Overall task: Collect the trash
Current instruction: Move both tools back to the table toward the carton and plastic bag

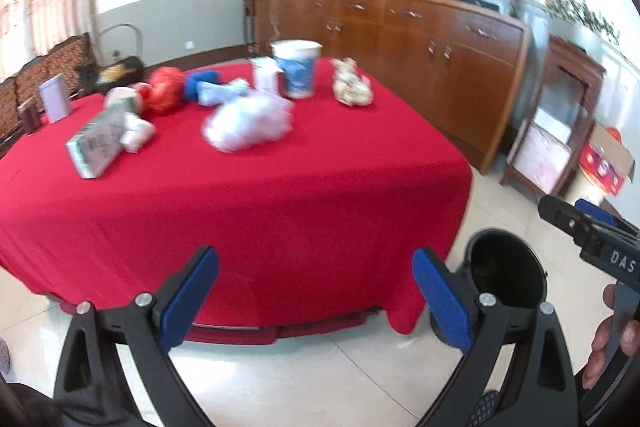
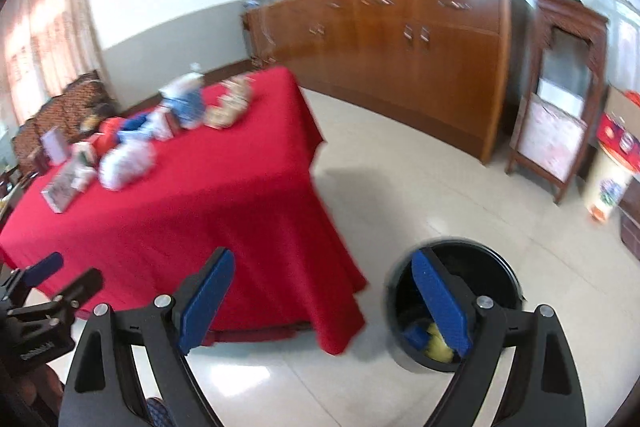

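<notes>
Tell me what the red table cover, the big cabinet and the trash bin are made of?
Red tablecloth: looks like matte woven fabric; it drapes and folds at the corner. Sideboard: seemingly varnished wood, brown and slightly shiny, with metal-looking handles. Black trash bin: probably smooth plastic, though blur leaves that open.

I can read only one text clearly: the white letters "DAS" on the black body of the right hand-held gripper (image 1: 576, 217), at the right edge of my left wrist view. In my right wrist view, the left hand-held gripper (image 2: 60, 277) also carries a small white label on its body, but it is too blurred to read. The packages on the tabletop (image 1: 260, 187) show printing I cannot make out.
</notes>
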Motion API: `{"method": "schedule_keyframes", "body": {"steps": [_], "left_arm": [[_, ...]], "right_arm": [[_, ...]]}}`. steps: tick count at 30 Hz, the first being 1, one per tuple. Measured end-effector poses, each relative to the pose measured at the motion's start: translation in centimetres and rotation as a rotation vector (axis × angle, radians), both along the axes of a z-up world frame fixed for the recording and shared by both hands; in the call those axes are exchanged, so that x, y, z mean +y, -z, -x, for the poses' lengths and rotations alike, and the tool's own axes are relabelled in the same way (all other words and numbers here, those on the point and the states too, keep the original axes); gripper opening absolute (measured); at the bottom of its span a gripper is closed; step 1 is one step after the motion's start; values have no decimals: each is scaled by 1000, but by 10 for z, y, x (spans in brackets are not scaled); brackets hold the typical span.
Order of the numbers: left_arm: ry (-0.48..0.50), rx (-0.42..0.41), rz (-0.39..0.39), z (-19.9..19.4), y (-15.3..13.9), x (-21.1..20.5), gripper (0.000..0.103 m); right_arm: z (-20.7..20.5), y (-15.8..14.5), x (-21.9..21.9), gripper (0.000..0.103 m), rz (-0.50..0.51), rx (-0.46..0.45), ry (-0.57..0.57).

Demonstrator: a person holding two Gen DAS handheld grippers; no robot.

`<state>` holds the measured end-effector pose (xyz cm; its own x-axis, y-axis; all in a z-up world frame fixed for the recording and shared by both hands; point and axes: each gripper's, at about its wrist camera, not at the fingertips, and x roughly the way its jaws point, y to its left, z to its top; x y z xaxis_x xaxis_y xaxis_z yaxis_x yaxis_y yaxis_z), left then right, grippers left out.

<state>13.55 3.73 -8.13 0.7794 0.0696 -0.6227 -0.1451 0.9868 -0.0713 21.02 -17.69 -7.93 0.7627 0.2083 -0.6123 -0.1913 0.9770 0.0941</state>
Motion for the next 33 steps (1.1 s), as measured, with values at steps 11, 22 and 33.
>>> {"method": "schedule_keyframes", "body": {"steps": [11,22,33], "left_arm": [[-211,-79,18,34,-20,98,98],[-335,-82,10,38,-12,167,98],[-371,-90,-31,-10,-6,217,98]], "right_arm": [[4,-32,105,92,-5,-79,-194],[-8,-25,193,92,30,-81,-343],[-69,4,252,92,81,-18,-375]]}}
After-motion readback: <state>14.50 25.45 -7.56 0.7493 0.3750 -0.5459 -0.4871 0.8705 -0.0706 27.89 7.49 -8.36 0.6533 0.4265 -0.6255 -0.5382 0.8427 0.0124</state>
